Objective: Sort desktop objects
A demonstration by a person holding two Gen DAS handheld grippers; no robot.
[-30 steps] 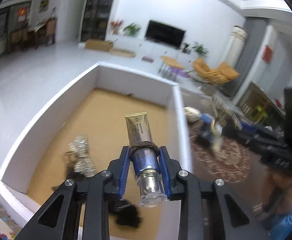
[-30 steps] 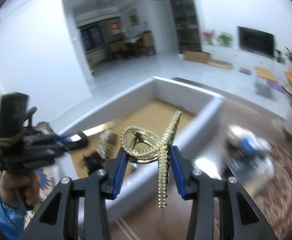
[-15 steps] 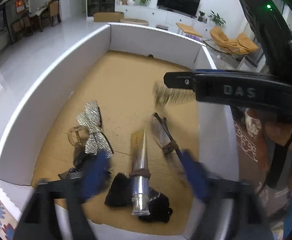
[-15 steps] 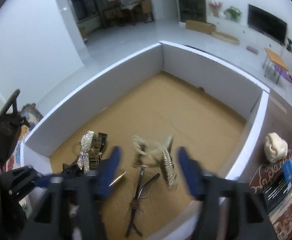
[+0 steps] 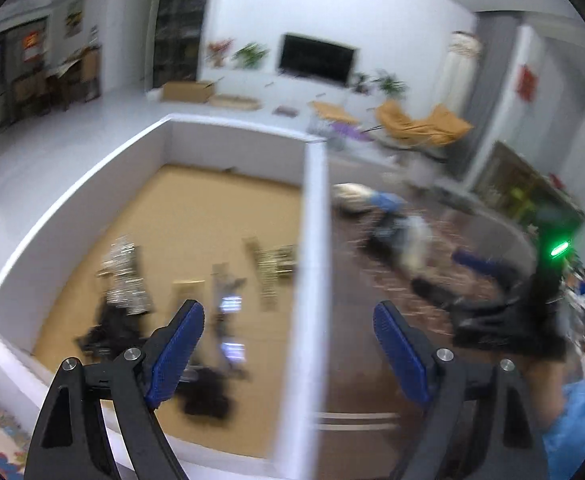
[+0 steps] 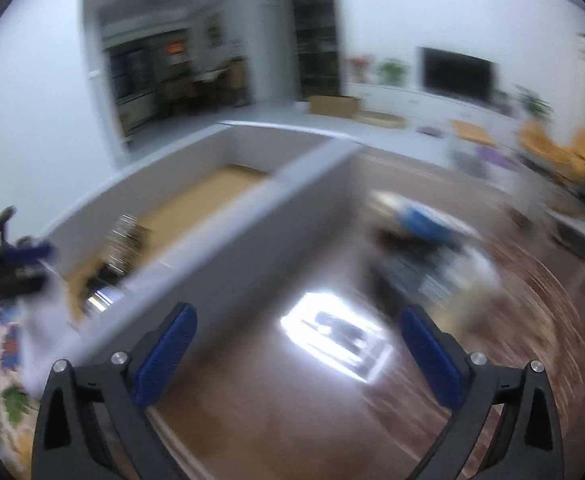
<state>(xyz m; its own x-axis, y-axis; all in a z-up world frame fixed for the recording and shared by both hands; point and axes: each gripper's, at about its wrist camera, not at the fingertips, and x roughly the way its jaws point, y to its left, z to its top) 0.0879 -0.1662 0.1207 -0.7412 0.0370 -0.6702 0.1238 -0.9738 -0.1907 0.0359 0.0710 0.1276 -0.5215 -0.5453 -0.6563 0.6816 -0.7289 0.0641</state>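
Note:
Motion blurs both views. My left gripper (image 5: 288, 312) is open and empty above the right wall of the white box (image 5: 312, 240). On the box's brown floor lie a silver bow (image 5: 124, 276), a shiny tube (image 5: 228, 308), a gold beaded chain (image 5: 272, 268) and some black pieces (image 5: 208, 392). My right gripper (image 6: 298, 314) hangs over the dark wooden table (image 6: 292, 408) to the right of the box wall (image 6: 252, 216). Its jaws are opening with nothing between them. A blurred heap of loose objects (image 6: 424, 248) lies on the table ahead of it.
A patterned round mat (image 5: 492, 216) lies under the heap of objects (image 5: 396, 236). Bright glare (image 6: 332, 332) sits on the table top. A hand in a blue sleeve (image 5: 572, 420) holds the right gripper. Beyond are a living room floor, a TV and orange chairs.
The left gripper has let go of the tube and the right gripper of the gold chain; both now lie in the box. Both grippers have opened and swung right toward the table.

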